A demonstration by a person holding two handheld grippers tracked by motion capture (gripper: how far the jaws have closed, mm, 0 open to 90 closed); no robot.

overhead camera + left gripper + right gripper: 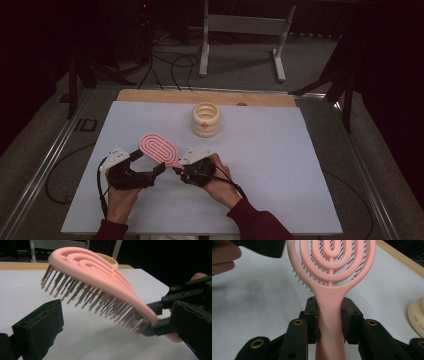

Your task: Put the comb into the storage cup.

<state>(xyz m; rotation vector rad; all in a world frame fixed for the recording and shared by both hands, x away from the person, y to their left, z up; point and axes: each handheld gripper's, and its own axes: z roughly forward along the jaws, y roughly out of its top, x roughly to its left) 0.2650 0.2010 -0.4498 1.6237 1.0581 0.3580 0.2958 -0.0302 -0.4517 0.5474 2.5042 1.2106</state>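
The right hand-held gripper [329, 322] pinched the handle of the pink brush [158, 148] near the middle of the high view, keeping it above the desk [280, 165] with bristles down, probably so the head stayed free. The left hand-held gripper [149, 168] stood spread at the lower left, around the head without touching it, apparently ready to take it.

A white table [280, 165] carries a cream ribbed ring holder [206, 120] near its far edge.
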